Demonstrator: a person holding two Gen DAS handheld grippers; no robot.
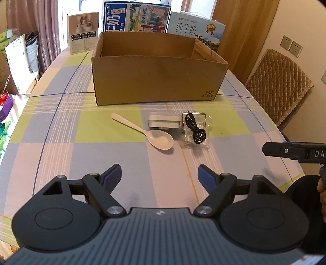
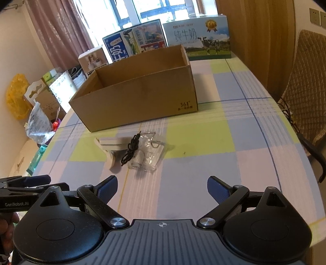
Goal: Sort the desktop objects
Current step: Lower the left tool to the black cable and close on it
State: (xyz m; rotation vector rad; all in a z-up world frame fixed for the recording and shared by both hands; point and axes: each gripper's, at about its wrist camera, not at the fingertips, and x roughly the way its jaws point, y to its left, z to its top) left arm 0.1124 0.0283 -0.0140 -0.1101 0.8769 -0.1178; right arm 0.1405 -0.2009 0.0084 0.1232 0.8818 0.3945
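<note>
While both tools gape empty, left tool (image 1: 159, 173), right tool (image 2: 162, 185), cardboard box (image 1: 156, 79) printed "361°"

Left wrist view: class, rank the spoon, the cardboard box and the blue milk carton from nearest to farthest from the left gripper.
1. Spoon: nearest, lying on the tablecloth just ahead of the open left gripper.
2. Cardboard box: mid-table, behind the spoon.
3. Blue milk carton: farthest, standing behind the box at the table's far end.
</note>
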